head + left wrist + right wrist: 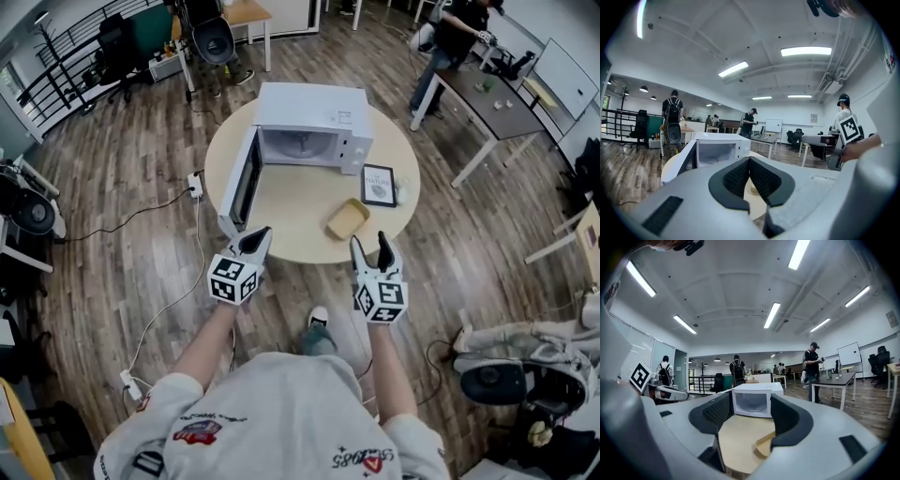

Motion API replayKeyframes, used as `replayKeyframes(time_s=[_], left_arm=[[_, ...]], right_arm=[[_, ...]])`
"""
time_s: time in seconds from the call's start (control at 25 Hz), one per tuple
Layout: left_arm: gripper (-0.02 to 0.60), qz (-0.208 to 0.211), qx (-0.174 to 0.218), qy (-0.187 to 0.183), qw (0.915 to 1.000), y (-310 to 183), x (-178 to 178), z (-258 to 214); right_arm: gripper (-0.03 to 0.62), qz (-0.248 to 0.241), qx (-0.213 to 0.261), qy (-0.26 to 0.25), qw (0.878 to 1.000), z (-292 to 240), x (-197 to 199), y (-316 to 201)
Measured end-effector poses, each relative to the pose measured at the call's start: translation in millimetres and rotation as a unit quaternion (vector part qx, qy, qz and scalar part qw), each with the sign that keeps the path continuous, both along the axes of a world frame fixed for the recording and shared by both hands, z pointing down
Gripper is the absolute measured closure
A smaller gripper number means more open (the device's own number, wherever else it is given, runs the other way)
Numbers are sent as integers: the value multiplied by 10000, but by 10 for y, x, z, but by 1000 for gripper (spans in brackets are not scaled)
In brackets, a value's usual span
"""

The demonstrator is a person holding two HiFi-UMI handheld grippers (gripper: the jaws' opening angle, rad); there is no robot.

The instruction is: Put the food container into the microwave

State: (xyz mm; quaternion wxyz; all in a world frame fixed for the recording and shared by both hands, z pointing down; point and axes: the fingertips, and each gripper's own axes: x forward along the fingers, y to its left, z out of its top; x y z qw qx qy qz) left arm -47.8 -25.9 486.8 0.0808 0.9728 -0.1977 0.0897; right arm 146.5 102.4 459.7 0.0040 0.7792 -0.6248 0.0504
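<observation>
A shallow tan food container [347,218] lies empty on the round table [291,211], front right of the white microwave [312,125]. The microwave's door [242,181] stands swung open to the left and its cavity is bare. My left gripper [255,240] hangs at the table's near edge by the door tip, jaws shut on nothing. My right gripper [370,248] is open just short of the near edge, below the container. The right gripper view frames the microwave [752,402] between the jaws, with the container [765,444] low by the right jaw. The left gripper view shows the microwave [717,152].
A framed picture [379,184] lies right of the microwave beside a small clear object [402,193]. A power strip and cables [194,186] run over the wood floor at left. A person stands at a desk [492,103] at the back right. Office chairs stand around.
</observation>
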Motion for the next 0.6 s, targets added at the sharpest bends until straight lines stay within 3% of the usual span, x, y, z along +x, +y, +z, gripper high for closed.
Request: replayKeyframes(time_s=[0.6], left_arm=[[577, -668, -9, -134, 9977, -1033, 1177, 33]], right_arm=[[327, -665, -21, -32, 9978, 61, 1412, -1322]])
